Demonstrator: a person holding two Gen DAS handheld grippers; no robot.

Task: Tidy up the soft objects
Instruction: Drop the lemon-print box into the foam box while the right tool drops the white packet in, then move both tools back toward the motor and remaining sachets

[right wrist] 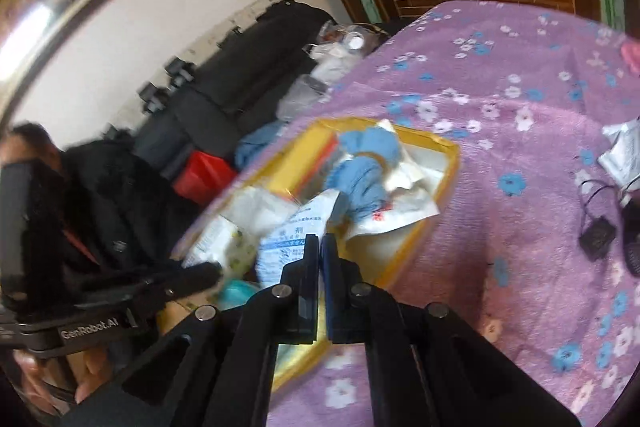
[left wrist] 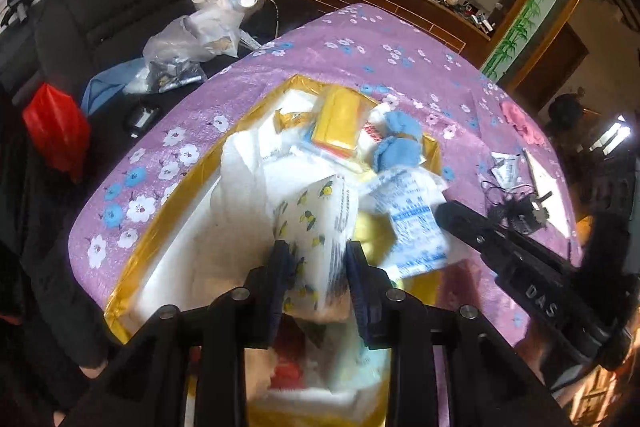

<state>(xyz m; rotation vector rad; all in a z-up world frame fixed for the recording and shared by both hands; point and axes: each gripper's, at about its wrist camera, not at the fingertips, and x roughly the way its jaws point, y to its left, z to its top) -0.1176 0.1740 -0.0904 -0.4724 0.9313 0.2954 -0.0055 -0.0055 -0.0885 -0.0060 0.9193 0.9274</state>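
My left gripper (left wrist: 318,259) is shut on a white tissue pack with a lemon print (left wrist: 316,223), holding it upright over a gold-rimmed white foam box (left wrist: 180,195). The box holds a yellow pack (left wrist: 338,123), blue cloth (left wrist: 400,143) and white packets. My right gripper (right wrist: 320,247) is shut, pinching the edge of a white packet with blue print (right wrist: 288,247) at the box's near right side. In the left wrist view, the right gripper (left wrist: 444,211) meets that packet (left wrist: 416,227) from the right. In the right wrist view, the left gripper (right wrist: 200,273) and tissue pack (right wrist: 224,247) show at the left.
The box (right wrist: 452,167) sits on a purple floral blanket (left wrist: 360,47). A black cable with a small device (right wrist: 596,239), a white sachet (left wrist: 506,167) and a pink item (left wrist: 520,123) lie to its right. A black sofa with plastic bags (left wrist: 192,35) and a red bag (left wrist: 56,131) stands left.
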